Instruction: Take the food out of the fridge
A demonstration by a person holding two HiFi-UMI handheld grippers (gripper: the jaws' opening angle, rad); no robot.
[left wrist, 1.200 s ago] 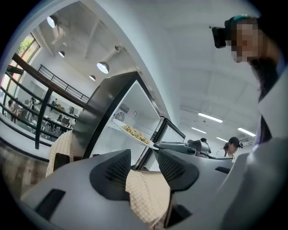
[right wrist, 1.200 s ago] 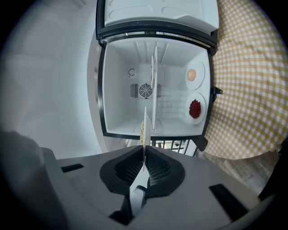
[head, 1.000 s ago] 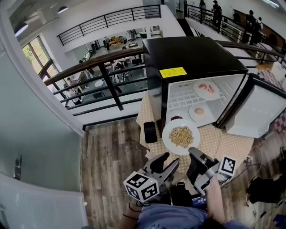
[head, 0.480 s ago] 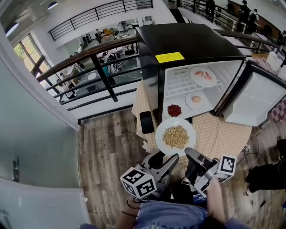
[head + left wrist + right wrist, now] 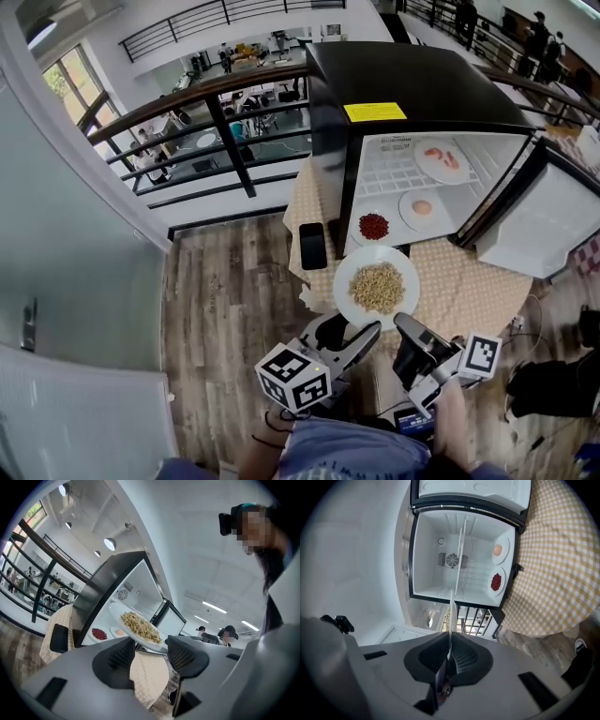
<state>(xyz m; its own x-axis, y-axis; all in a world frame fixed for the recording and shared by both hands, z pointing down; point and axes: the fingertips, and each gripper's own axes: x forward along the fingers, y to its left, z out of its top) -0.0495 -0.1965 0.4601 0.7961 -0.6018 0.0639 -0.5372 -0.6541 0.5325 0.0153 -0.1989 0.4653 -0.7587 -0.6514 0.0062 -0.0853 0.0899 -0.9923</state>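
Plate of noodles (image 5: 346, 281) — pinched by the right tool (image 5: 405, 324) (left tool (image 5: 349, 330) agape) — over checkered tablecloth (image 5: 469, 291), wood floor (image 5: 225, 291) beside.

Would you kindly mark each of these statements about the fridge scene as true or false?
1. The right gripper is shut on the rim of the plate of beige food. True.
2. The left gripper also clamps that plate. False: its jaws have just been opening and stand apart, with nothing between them.
3. The fridge is empty. False: the pink-food plate, the egg plate and the red-food plate are inside.
4. A phone lies on the checked cloth. True.
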